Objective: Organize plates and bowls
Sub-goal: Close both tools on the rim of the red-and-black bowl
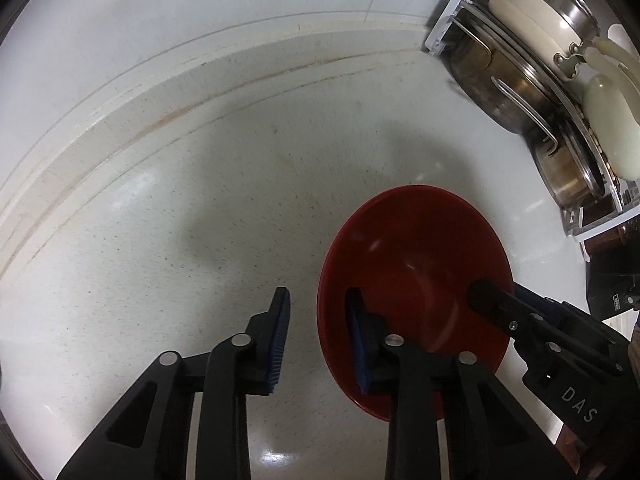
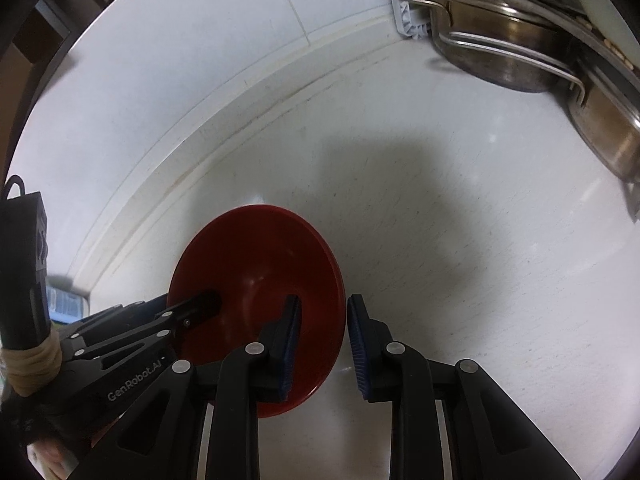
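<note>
A red bowl (image 1: 416,248) (image 2: 256,256) sits upright on the white speckled counter (image 1: 180,220). My left gripper (image 1: 320,320) is open and straddles the bowl's left rim, one blue-padded finger inside and the other outside over the counter. My right gripper (image 2: 323,320) is open too and straddles the opposite rim, its left finger inside the bowl. Each gripper also shows in the other's view: the right gripper (image 1: 500,294) reaches in from the right, the left gripper (image 2: 188,306) from the left. A gap shows between pads and rim.
A white dish rack (image 1: 448,12) at the back right holds steel pots (image 1: 492,80) (image 2: 512,60), a lidded pan and cream plates (image 1: 608,128). A raised ledge (image 1: 120,112) runs along the counter's back below the wall. Bare counter (image 2: 460,240) lies between bowl and rack.
</note>
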The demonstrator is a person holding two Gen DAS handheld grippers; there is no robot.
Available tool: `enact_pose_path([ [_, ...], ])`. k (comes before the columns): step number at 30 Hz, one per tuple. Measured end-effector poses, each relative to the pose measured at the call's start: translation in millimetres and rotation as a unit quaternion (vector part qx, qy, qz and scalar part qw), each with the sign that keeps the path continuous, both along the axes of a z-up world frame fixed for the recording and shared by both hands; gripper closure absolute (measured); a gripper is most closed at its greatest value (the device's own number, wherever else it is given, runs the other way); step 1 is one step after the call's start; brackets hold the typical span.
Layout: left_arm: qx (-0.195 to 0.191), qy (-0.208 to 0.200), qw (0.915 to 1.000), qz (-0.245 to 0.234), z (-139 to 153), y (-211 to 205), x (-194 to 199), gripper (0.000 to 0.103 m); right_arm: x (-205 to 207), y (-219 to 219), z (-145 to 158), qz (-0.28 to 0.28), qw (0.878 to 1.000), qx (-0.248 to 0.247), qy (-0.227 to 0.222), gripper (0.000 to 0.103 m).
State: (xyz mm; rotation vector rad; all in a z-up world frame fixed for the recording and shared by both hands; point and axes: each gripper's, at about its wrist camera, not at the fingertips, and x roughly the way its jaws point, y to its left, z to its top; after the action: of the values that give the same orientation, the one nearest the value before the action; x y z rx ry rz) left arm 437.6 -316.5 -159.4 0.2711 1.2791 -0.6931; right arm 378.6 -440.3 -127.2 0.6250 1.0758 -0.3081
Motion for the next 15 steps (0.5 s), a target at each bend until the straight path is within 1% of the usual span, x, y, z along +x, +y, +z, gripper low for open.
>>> enact_pose_path([
  [1,0.002,0.001,1.0000,0.000,-1.7,-0.9,0.0,0.079,1.0,0.4,-1.2,0.000,1.000,-0.002,0.004,0.084],
  [3,0.001,0.006,1.0000,0.002,-3.8,-0.5,1.4,0.081,1.4,-0.1,-2.7,0.002,1.000,-0.009,0.010,0.087],
  [7,-0.003,0.027,0.9996,0.005,-8.8,0.0,3.8,0.084,0.3,-2.1,-4.7,-0.001,1.000,-0.011,0.013,0.092],
  [10,-0.008,0.031,0.9995,0.002,-8.8,-2.9,3.4,0.085,-0.4,0.8,-3.7,0.003,1.000,-0.008,0.011,0.092],
  [13,0.003,0.017,0.9998,0.004,-7.0,-3.2,2.1,0.085,0.1,2.9,-2.2,0.006,1.000,-0.008,0.010,0.092],
  [15,0.005,0.019,0.9998,0.005,-6.1,-3.3,2.1,0.085,0.0,2.8,-1.9,0.005,1.000,-0.008,0.010,0.092],
])
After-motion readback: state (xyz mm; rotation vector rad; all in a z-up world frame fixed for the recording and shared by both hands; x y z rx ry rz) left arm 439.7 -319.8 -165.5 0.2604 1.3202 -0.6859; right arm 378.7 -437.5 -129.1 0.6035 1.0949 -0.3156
